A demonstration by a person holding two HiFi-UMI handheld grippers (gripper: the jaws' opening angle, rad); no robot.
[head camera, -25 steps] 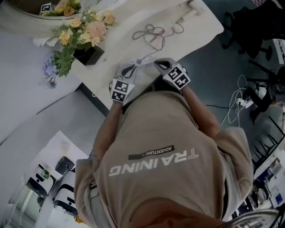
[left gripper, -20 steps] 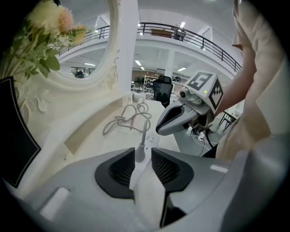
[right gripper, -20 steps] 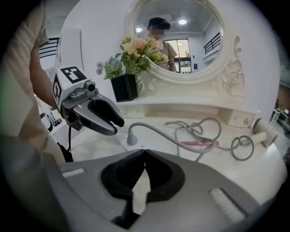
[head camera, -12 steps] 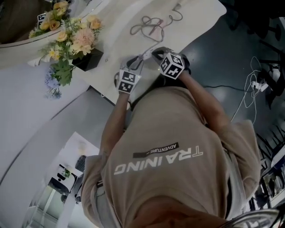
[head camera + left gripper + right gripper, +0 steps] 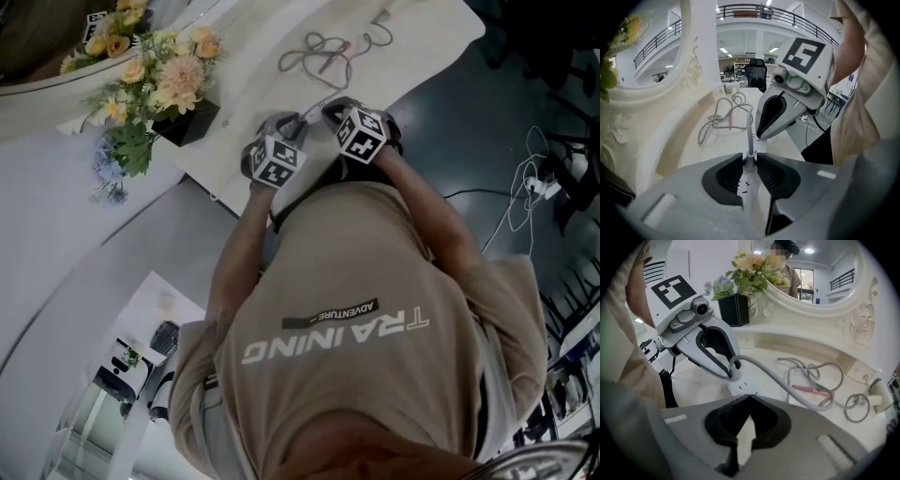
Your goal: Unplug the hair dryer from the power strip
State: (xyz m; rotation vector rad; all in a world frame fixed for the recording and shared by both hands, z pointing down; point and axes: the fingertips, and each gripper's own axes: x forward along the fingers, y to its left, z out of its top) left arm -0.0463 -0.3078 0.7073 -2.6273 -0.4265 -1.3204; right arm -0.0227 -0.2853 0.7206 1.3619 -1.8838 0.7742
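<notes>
left gripper view: plug [image 5: 749, 162] between jaws

A cream dressing table [image 5: 234, 84] stands on a dark grey floor [image 5: 469, 122]. An ornate white mirror [image 5: 820, 273] rises behind it, beside flowers [image 5: 155, 80] in a black vase [image 5: 183, 120]. Beyond are perhaps office chairs [image 5: 553, 56].

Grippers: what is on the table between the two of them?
The white power strip lies between them, with a grey plug in it. The left gripper is shut on that plug. The right gripper view shows it best.
</notes>
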